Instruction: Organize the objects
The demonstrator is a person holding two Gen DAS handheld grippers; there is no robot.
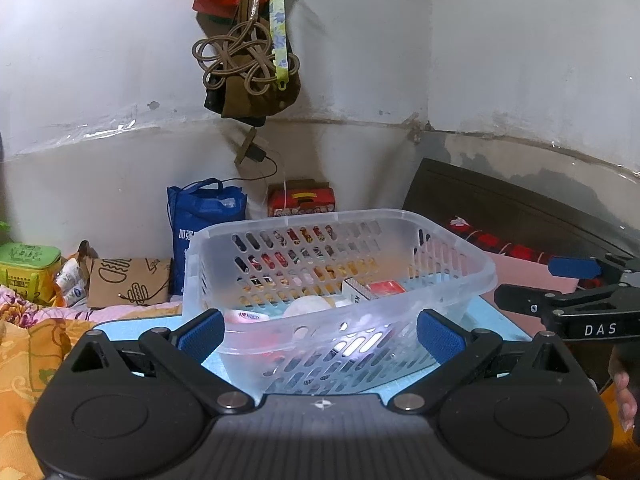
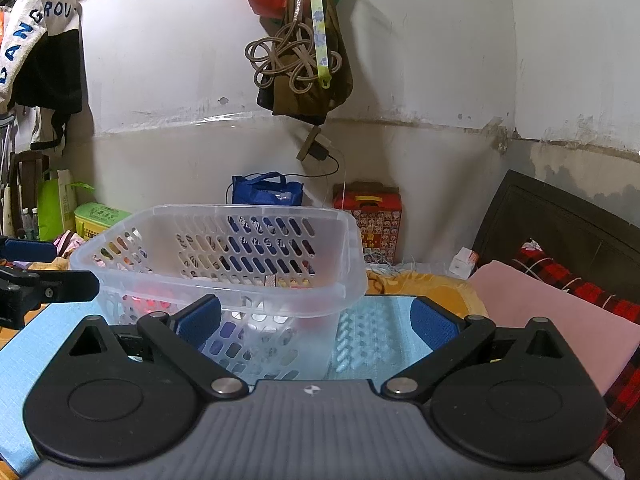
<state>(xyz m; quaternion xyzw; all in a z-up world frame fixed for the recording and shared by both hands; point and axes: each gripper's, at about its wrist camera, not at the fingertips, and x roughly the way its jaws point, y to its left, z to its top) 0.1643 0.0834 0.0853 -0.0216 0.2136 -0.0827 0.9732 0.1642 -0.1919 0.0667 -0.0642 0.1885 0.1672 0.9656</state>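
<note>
A clear plastic basket [image 1: 400, 216] with slotted walls stands on a light blue mat [image 1: 500, 320]. It holds several small items, among them a white and red box [image 1: 372, 290] and a white round item [image 1: 308, 306]. My left gripper [image 1: 320, 332] is open, its blue pads on either side of the basket's near corner, not touching it. My right gripper [image 2: 316, 322] is open and empty, just in front of the basket [image 2: 224, 212] and over the mat [image 2: 384, 332]. The right gripper also shows at the right edge of the left wrist view [image 1: 560, 284].
A blue bag [image 1: 204, 216], a red printed box [image 1: 302, 200] and a brown paper bag [image 1: 128, 280] stand by the wall. A green box [image 1: 28, 264] sits at far left. Bags and cords [image 1: 248, 52] hang above. A dark headboard [image 2: 568, 232] and pink cloth [image 2: 560, 320] lie right.
</note>
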